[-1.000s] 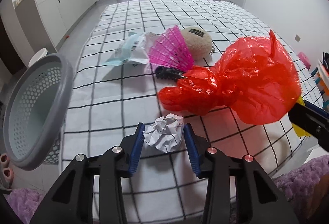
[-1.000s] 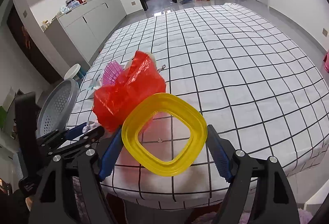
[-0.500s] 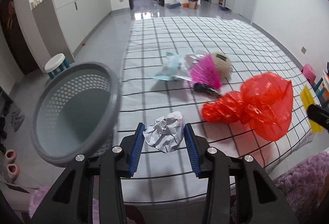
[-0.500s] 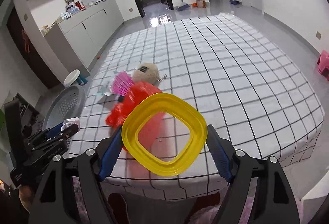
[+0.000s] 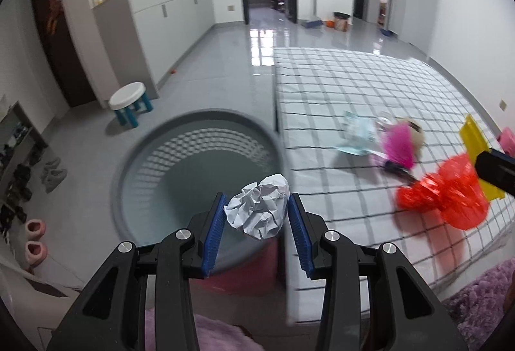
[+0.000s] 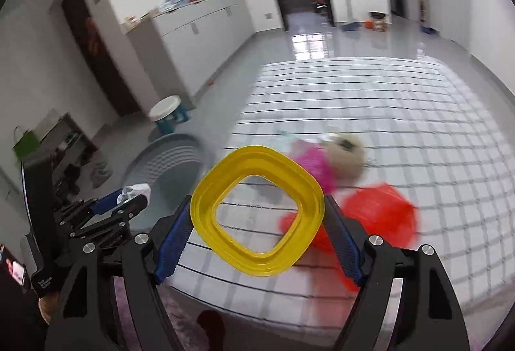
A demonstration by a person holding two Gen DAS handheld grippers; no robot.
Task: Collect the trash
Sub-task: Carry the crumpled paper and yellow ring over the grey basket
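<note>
My left gripper [image 5: 256, 222] is shut on a crumpled white paper ball [image 5: 259, 209] and holds it over the near right rim of the grey mesh basket [image 5: 151, 158] beside the bed. My right gripper [image 6: 259, 230] is shut on a yellow square plastic ring [image 6: 206, 206], raised above the bed's near edge. The left gripper [image 6: 124, 201] with the paper shows at the left of the right wrist view, over the basket [image 6: 170, 154]. A red plastic bag [image 5: 447, 193] lies on the checked bedsheet [image 5: 354, 87].
On the bed lie a pink plastic fan [image 5: 399, 146], a beige plush toy [image 6: 346, 151] and a pale plastic wrapper [image 5: 357, 135]. A white stool with blue legs [image 5: 128, 101] stands on the grey floor past the basket. Shoes and slippers [image 5: 35, 241] line the left wall.
Both grippers have risen and swung left, away from the bed's middle. The paper ball went from above the sheet to above the basket. The yellow ring stays gripped; the red bag now sits right of it.
</note>
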